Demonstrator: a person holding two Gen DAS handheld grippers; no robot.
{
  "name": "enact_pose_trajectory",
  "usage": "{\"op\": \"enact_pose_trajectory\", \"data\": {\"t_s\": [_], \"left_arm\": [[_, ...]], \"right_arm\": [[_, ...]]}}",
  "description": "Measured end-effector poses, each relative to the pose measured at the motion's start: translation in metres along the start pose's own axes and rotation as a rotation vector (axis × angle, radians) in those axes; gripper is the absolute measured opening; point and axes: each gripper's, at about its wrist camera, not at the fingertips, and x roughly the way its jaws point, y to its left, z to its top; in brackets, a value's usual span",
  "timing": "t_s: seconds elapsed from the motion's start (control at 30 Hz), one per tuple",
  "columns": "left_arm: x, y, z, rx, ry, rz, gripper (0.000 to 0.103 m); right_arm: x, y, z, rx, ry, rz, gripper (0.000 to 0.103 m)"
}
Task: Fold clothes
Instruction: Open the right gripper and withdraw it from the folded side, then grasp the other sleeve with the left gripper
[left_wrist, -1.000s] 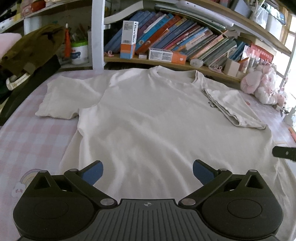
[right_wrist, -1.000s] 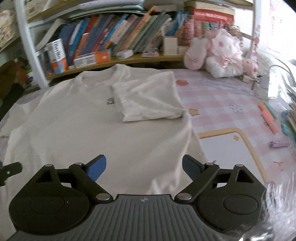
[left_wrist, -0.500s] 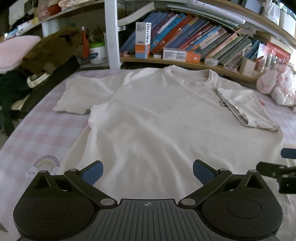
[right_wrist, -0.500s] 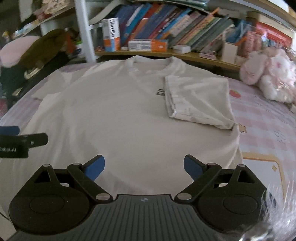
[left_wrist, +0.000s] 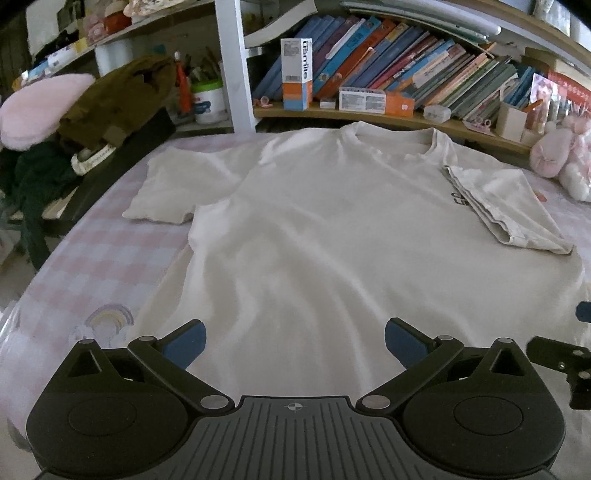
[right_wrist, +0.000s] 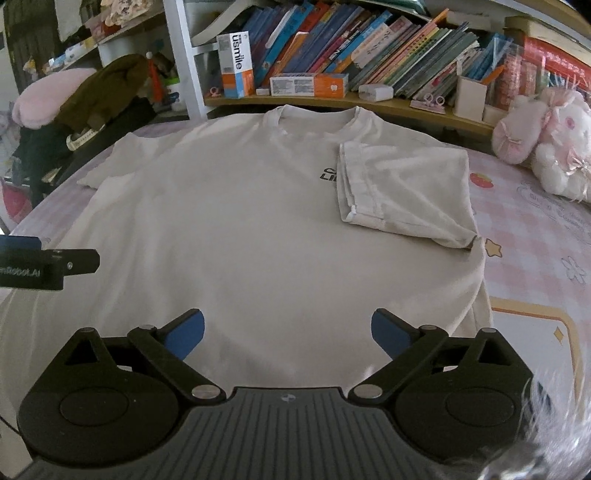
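Observation:
A cream T-shirt (left_wrist: 332, 229) (right_wrist: 240, 221) lies flat on the pink checked table cover, collar toward the bookshelf. Its right sleeve (left_wrist: 506, 206) (right_wrist: 402, 188) is folded inward over the chest, partly covering a black print. The left sleeve (left_wrist: 173, 188) (right_wrist: 122, 155) lies spread out. My left gripper (left_wrist: 295, 341) hovers open above the shirt's lower hem with nothing between its blue pads. Over the hem further right, my right gripper (right_wrist: 288, 336) has its jaws still opening wide, and they are empty too. Each gripper's fingertip shows at the edge of the other's view.
A bookshelf (left_wrist: 406, 77) with books and boxes runs along the far edge. Dark clothes and a pink cushion (left_wrist: 44, 107) pile up at the left. Pink plush toys (right_wrist: 546, 140) sit at the far right. The checked cover (left_wrist: 103, 266) shows bare beside the shirt.
Both views have swung so the shirt sits more centred and level. The right gripper's jaws spread slightly wider. The shirt has not moved.

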Motion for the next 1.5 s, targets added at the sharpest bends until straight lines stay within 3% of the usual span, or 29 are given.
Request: {"op": "enact_pose_trajectory", "data": {"t_s": [0.5, 0.87, 0.93, 1.0, 1.1, 1.23, 1.3, 1.5], "left_arm": [[0.035, 0.064, 0.041, 0.040, -0.032, -0.050, 0.103], [0.099, 0.141, 0.088, -0.153, -0.027, -0.059, 0.103], [0.106, 0.158, 0.093, -0.223, -0.048, -0.015, 0.092], [0.117, 0.178, 0.098, -0.305, -0.032, 0.000, 0.069], [0.137, 0.208, 0.104, -0.428, 0.010, 0.018, 0.044], [0.151, 0.231, 0.098, -0.562, 0.051, 0.000, 0.040], [0.152, 0.231, 0.096, -0.561, 0.044, -0.001, 0.035], [0.157, 0.220, 0.101, -0.536, 0.033, -0.019, 0.034]], "right_arm": [[0.014, 0.039, 0.009, 0.043, -0.008, -0.102, 0.098], [0.033, 0.067, 0.023, 0.094, 0.003, -0.161, 0.098], [0.036, 0.073, 0.025, 0.085, 0.008, -0.163, 0.098], [0.039, 0.079, 0.026, 0.073, 0.012, -0.162, 0.098], [0.043, 0.084, 0.026, 0.069, 0.022, -0.162, 0.098], [0.046, 0.087, 0.027, 0.075, 0.028, -0.175, 0.098], [0.047, 0.088, 0.027, 0.080, 0.029, -0.180, 0.098], [0.046, 0.083, 0.026, 0.098, 0.034, -0.183, 0.098]]}}
